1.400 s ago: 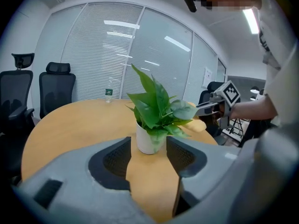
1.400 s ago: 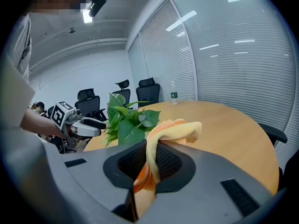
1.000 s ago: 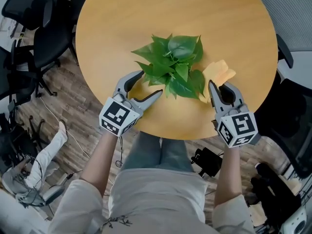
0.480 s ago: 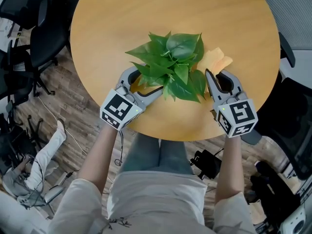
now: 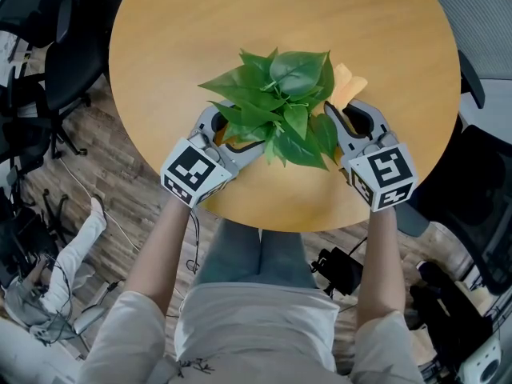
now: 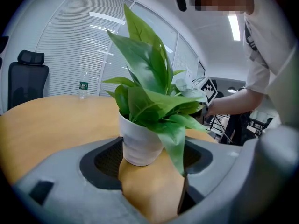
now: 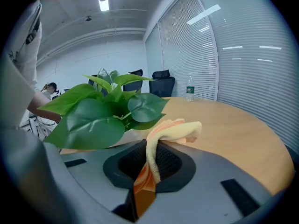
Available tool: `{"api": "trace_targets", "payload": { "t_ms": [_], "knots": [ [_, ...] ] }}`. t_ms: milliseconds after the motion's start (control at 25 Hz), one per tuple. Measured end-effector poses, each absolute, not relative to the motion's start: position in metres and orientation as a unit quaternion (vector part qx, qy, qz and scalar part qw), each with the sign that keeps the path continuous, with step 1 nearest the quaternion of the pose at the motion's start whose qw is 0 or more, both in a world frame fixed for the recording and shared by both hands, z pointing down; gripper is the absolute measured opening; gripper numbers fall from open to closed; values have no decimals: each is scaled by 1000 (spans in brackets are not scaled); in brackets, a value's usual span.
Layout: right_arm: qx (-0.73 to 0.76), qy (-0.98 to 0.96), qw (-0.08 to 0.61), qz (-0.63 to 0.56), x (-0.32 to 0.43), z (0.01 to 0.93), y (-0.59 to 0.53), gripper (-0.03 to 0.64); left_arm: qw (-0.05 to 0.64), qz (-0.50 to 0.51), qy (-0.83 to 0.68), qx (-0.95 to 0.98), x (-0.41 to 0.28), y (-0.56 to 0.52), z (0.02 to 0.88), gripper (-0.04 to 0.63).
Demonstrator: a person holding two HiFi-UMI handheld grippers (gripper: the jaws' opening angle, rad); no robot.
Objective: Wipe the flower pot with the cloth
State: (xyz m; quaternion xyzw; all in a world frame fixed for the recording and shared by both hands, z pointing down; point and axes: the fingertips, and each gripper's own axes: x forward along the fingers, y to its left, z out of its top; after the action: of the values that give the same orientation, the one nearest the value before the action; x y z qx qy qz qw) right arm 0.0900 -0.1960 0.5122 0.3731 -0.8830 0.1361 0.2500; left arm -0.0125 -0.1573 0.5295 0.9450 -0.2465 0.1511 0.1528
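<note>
A round wooden tabletop (image 5: 240, 22) is set over a floor (image 5: 120, 178) laid in grey-brown planks. Black office chairs (image 5: 56, 62) are drawn up beside the tabletop's left edge. The windows are covered by white blinds (image 6: 70, 45). A water bottle (image 6: 83, 88) is seen standing near the tabletop's far edge. The room is lit by a strip light (image 7: 103, 4) in the white ceiling.

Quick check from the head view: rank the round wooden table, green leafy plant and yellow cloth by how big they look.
Largest to smallest:
1. round wooden table
2. green leafy plant
3. yellow cloth, clearly smallest here, though leaves cover part of it, so its full size is unsure.
</note>
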Motion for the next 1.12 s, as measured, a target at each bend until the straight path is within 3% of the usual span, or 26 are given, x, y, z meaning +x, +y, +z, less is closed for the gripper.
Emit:
{"api": "trace_targets", "payload": {
  "t_ms": [1120],
  "knots": [
    [311, -910, 248, 115, 60, 515, -163, 46, 157, 144, -275, 938, -12, -160, 530, 335]
  ]
}}
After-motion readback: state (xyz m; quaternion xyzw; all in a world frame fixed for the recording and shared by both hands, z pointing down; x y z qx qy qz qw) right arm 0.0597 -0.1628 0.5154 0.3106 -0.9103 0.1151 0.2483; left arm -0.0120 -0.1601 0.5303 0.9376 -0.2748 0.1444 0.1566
